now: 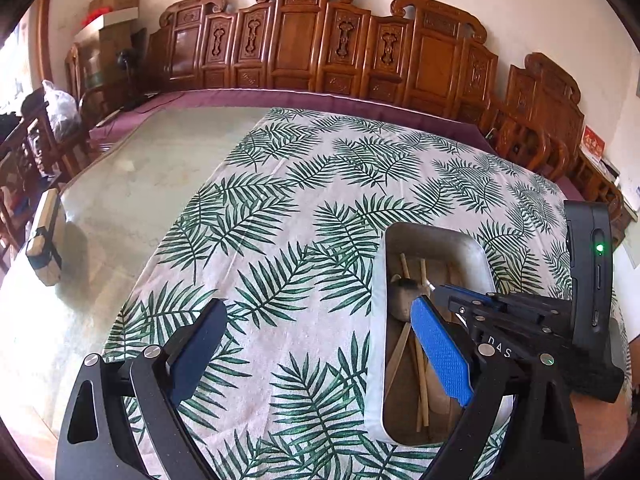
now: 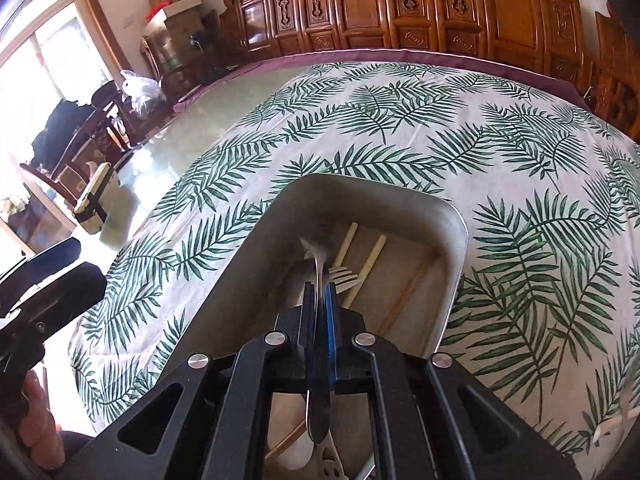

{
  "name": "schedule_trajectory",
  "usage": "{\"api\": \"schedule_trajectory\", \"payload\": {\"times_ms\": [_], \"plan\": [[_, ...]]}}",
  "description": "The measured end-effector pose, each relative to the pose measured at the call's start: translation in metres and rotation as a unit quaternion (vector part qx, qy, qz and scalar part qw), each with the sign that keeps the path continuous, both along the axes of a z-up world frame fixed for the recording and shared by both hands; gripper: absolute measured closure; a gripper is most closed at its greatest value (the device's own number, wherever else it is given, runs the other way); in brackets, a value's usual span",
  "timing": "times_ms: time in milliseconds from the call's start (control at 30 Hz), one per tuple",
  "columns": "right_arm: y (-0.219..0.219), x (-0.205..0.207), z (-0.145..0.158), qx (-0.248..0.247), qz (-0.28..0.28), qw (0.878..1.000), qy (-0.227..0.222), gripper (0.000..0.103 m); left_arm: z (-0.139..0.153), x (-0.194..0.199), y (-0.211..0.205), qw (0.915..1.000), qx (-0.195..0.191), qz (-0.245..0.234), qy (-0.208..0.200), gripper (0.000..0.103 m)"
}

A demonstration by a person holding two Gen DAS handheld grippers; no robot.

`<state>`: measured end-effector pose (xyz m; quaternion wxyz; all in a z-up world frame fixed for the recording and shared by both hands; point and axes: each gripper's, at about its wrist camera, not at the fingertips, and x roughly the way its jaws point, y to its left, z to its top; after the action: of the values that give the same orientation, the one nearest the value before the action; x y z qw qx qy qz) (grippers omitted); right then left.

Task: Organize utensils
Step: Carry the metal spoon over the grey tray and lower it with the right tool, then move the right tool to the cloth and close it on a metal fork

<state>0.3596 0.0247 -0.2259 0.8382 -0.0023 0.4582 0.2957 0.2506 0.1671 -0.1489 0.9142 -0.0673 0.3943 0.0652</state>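
A metal tray [image 2: 256, 256] sits on the leaf-print cloth [image 2: 400, 128] and holds wooden chopsticks [image 2: 370, 264], a white fork [image 2: 344, 278] and other utensils. My right gripper [image 2: 319, 292] is shut on a metal spoon [image 2: 319, 272] and holds it over the tray, handle pointing back toward the camera. In the left wrist view the tray [image 1: 378, 280] lies at the right, with chopsticks [image 1: 420, 376] inside; the right gripper [image 1: 444, 294] reaches into it from the right. My left gripper [image 1: 320, 320] is open and empty above the cloth [image 1: 320, 184], left of the tray.
A wooden block with a black band [image 1: 44, 236] stands on the glass tabletop at the left. Carved wooden chairs [image 1: 312, 40] line the table's far side. A white utensil [image 2: 612, 424] lies on the cloth at the far right.
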Motion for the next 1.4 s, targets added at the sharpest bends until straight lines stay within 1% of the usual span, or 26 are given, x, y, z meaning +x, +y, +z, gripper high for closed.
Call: {"api": "schedule_trajectory", "payload": {"times_ms": [167, 267, 367, 433, 500, 567, 600, 633, 667, 733, 767, 800, 833, 867, 900, 933, 1067, 1167, 1300, 1400], "plan": [[-0.008, -0.005, 0.007, 0.015, 0.012, 1.0, -0.009, 0.096, 0.0, -0.001, -0.003, 1.0, 0.002, -0.002, 0.0, 0.014], [-0.021, -0.012, 0.019, 0.013, 0.015, 0.999, -0.031, 0.096, 0.001, -0.002, -0.007, 1.0, 0.003, -0.006, -0.001, 0.013], [-0.044, -0.022, 0.035, 0.014, 0.011, 0.998, -0.054, 0.096, 0.001, -0.002, -0.012, 0.9999, 0.001, -0.01, -0.002, 0.013], [-0.062, -0.029, 0.045, 0.014, 0.008, 0.998, -0.064, 0.089, 0.002, -0.002, -0.018, 0.9999, -0.001, -0.016, -0.005, 0.013], [-0.078, -0.037, 0.053, 0.002, 0.012, 0.997, -0.075, 0.089, 0.003, -0.003, -0.024, 0.9997, -0.001, -0.022, -0.007, 0.013], [-0.101, -0.046, 0.061, -0.014, 0.006, 0.996, -0.093, 0.08, 0.005, -0.003, -0.033, 0.9994, -0.002, -0.03, -0.013, 0.013], [-0.109, -0.049, 0.062, -0.017, 0.003, 0.995, -0.095, 0.072, 0.006, -0.004, -0.036, 0.9994, -0.003, -0.033, -0.015, 0.013], [-0.122, -0.053, 0.065, -0.021, -0.002, 0.995, -0.1, 0.066, 0.006, -0.003, -0.041, 0.9992, -0.005, -0.036, -0.016, 0.013], [-0.134, -0.056, 0.067, -0.026, -0.008, 0.994, -0.104, 0.063, 0.007, -0.003, -0.046, 0.999, -0.008, -0.041, -0.018, 0.013], [-0.156, -0.062, 0.07, -0.036, -0.019, 0.993, -0.112, 0.053, 0.006, -0.002, -0.057, 0.9984, -0.009, -0.051, -0.02, 0.013], [-0.169, -0.065, 0.071, -0.04, -0.027, 0.992, -0.117, 0.049, 0.007, -0.002, -0.064, 0.9981, -0.006, -0.057, -0.022, 0.013], [-0.183, -0.07, 0.071, -0.046, -0.035, 0.991, -0.122, 0.041, 0.007, -0.002, -0.069, 0.9978, -0.005, -0.061, -0.024, 0.013], [-0.192, -0.072, 0.071, -0.051, -0.042, 0.99, -0.126, 0.03, 0.007, -0.002, -0.076, 0.9974, -0.003, -0.067, -0.027, 0.013], [-0.206, -0.075, 0.069, -0.061, -0.053, 0.988, -0.131, 0.025, 0.007, -0.002, -0.08, 0.9972, -0.001, -0.07, -0.028, 0.013], [-0.214, -0.078, 0.067, -0.068, -0.061, 0.987, -0.135, 0.015, 0.006, -0.002, -0.087, 0.9968, 0.0, -0.074, -0.029, 0.013], [-0.228, -0.08, 0.064, -0.077, -0.073, 0.985, -0.139, 0.01, 0.006, -0.002, -0.09, 0.9965, 0.0, -0.079, -0.03, 0.013], [-0.273, -0.08, 0.041, -0.101, -0.106, 0.982, -0.122, 0.01, 0.004, -0.004, -0.109, 0.9951, 0.001, -0.094, -0.032, 0.013], [-0.293, -0.074, 0.024, -0.105, -0.124, 0.981, -0.109, 0.01, 0.002, -0.006, -0.119, 0.9941, -0.006, -0.103, -0.032, 0.013], [-0.298, -0.076, 0.003, -0.099, -0.127, 0.981, -0.109, 0.01, 0.0, -0.009, -0.132, 0.9932, -0.001, -0.112, -0.033, 0.013], [-0.288, -0.077, -0.011, -0.113, -0.119, 0.98, -0.114, 0.01, -0.001, -0.011, -0.138, 0.9926, 0.001, -0.117, -0.034, 0.013]]}}
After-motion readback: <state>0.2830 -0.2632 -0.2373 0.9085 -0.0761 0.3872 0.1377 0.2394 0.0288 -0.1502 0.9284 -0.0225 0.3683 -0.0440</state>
